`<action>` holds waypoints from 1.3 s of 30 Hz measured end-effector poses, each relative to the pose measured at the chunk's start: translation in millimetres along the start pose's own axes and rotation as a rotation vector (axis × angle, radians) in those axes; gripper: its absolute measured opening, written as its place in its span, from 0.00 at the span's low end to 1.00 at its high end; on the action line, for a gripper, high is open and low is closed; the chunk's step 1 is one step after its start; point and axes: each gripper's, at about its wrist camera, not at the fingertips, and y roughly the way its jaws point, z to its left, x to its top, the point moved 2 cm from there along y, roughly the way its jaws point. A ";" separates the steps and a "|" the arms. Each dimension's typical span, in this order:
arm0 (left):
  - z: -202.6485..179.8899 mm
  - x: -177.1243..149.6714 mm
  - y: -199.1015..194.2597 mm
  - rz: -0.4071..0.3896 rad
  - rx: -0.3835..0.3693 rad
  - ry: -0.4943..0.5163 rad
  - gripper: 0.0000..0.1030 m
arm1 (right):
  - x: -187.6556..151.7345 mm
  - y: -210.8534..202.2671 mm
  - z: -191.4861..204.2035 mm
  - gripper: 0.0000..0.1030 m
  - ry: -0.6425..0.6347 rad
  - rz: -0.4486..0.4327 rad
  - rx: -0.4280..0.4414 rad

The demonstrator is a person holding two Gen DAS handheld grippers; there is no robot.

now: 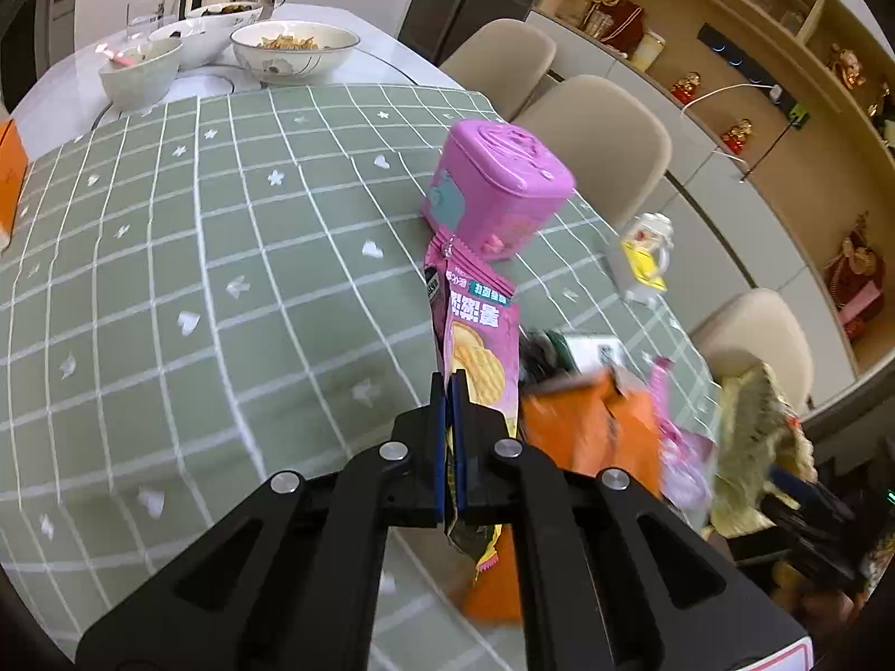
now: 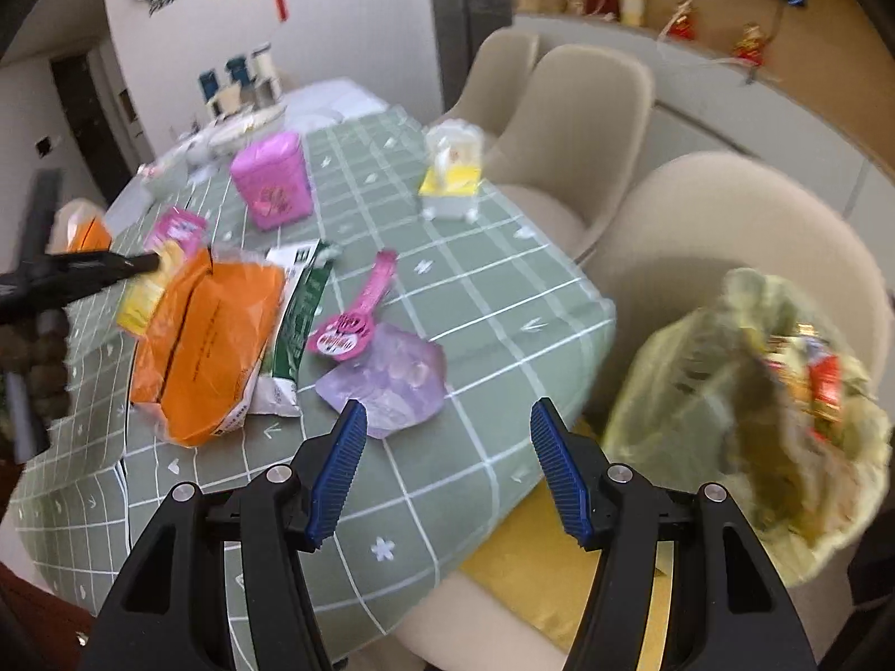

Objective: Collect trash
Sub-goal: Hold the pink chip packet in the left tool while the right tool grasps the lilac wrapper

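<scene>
My left gripper [image 1: 452, 388] is shut on a pink biscuit wrapper [image 1: 481, 330], which stands up between the pads above the green checked tablecloth [image 1: 196, 279]. The right wrist view shows that gripper [image 2: 152, 263] at the left with the wrapper [image 2: 180, 228]. My right gripper [image 2: 447, 414] is open and empty above the table's near edge. Just beyond its fingers lie a purple see-through wrapper [image 2: 397, 380], a pink spoon-shaped packet [image 2: 352, 324], a green and white wrapper [image 2: 302, 307] and an orange packet [image 2: 212, 335]. A yellowish trash bag [image 2: 744, 391] gapes at the right, off the table.
A pink tin [image 1: 498, 179] stands behind the held wrapper, with a white and yellow item [image 1: 646, 257] near the right table edge. Bowls [image 1: 293, 50] and cups sit at the far end. Beige chairs [image 2: 587, 128] line the right side, with shelves behind them.
</scene>
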 end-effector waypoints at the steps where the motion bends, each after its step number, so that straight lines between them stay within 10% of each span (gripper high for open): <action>1: -0.7 -3.4 -5.0 0.002 -0.003 -0.006 0.02 | 1.7 8.1 2.9 0.56 -0.019 0.010 0.013; 15: 1.1 -54.1 -65.0 0.014 0.106 -0.097 0.02 | 19.6 85.0 0.2 0.56 -0.094 0.129 0.062; 31: -10.6 -63.6 -72.1 0.016 0.087 -0.086 0.02 | 10.6 80.1 3.9 0.56 -0.100 0.097 0.137; 33: -12.4 -64.5 -71.5 0.019 0.083 -0.081 0.02 | 7.6 78.8 9.9 0.48 -0.113 0.091 0.151; 35: -13.1 -64.7 -71.2 0.020 0.077 -0.079 0.02 | 2.7 75.7 16.7 0.16 -0.152 0.095 0.127; 39: -12.4 -62.6 -72.1 0.017 0.064 -0.074 0.02 | -1.8 59.2 23.0 0.06 -0.112 0.086 0.172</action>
